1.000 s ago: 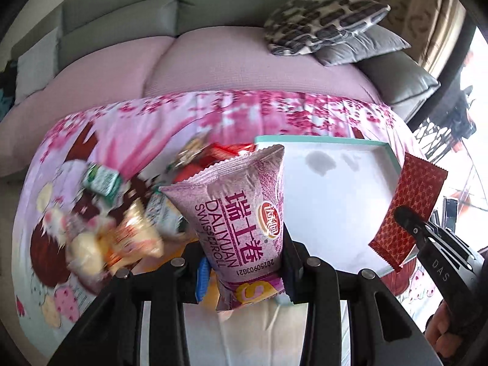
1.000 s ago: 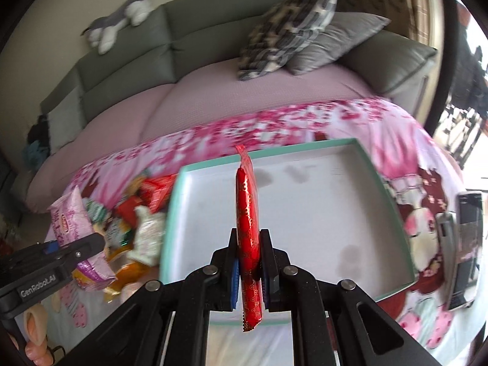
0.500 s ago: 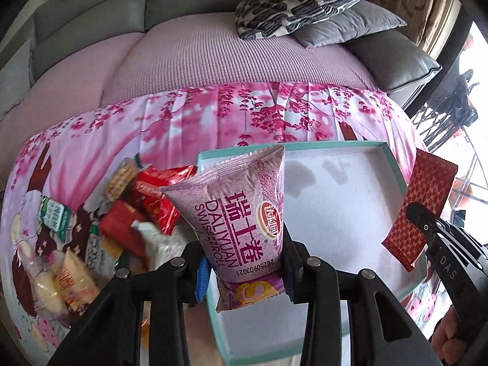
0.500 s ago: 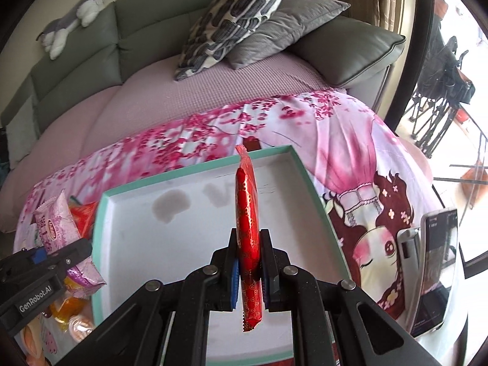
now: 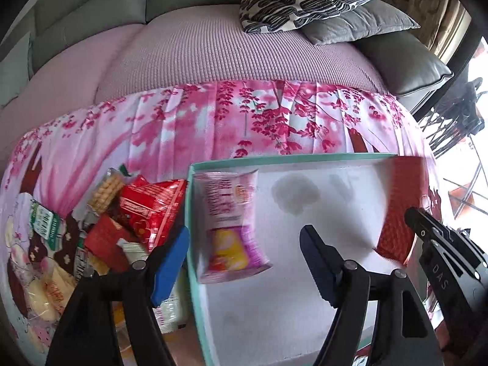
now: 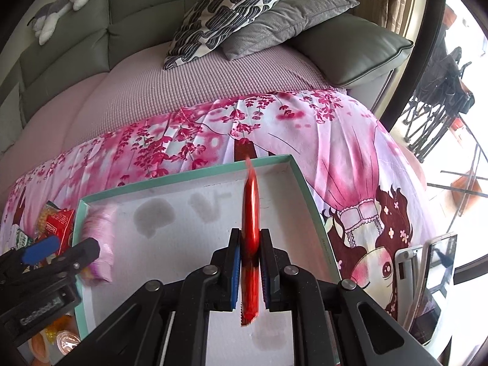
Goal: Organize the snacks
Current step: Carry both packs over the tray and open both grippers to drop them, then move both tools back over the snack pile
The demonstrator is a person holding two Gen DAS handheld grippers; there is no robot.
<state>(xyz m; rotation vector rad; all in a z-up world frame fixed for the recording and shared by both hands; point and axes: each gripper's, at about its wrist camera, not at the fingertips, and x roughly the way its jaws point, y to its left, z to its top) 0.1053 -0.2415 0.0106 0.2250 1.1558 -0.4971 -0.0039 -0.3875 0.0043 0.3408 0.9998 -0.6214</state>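
Observation:
A teal-rimmed white tray (image 5: 190,213) (image 6: 308,189) lies on the pink floral cloth. A purple Swiss roll packet (image 5: 228,225) lies flat in the tray's left part; it shows blurred in the right wrist view (image 6: 99,238). My left gripper (image 5: 244,250) is open above it, jaws wide apart. My right gripper (image 6: 250,270) still has its jaws around a red snack packet (image 6: 250,228), held on edge over the tray's right side, with small gaps at the pads. The packet shows blurred in the left wrist view (image 5: 399,207).
A pile of loose snacks (image 5: 128,213) lies on the cloth left of the tray. A phone and stand (image 6: 427,280) sit to the tray's right. A sofa with cushions (image 6: 231,9) is behind.
My left gripper opened and let the purple packet drop flat into the tray. Both grippers moved right over the tray. The right jaws have loosened slightly on the red packet.

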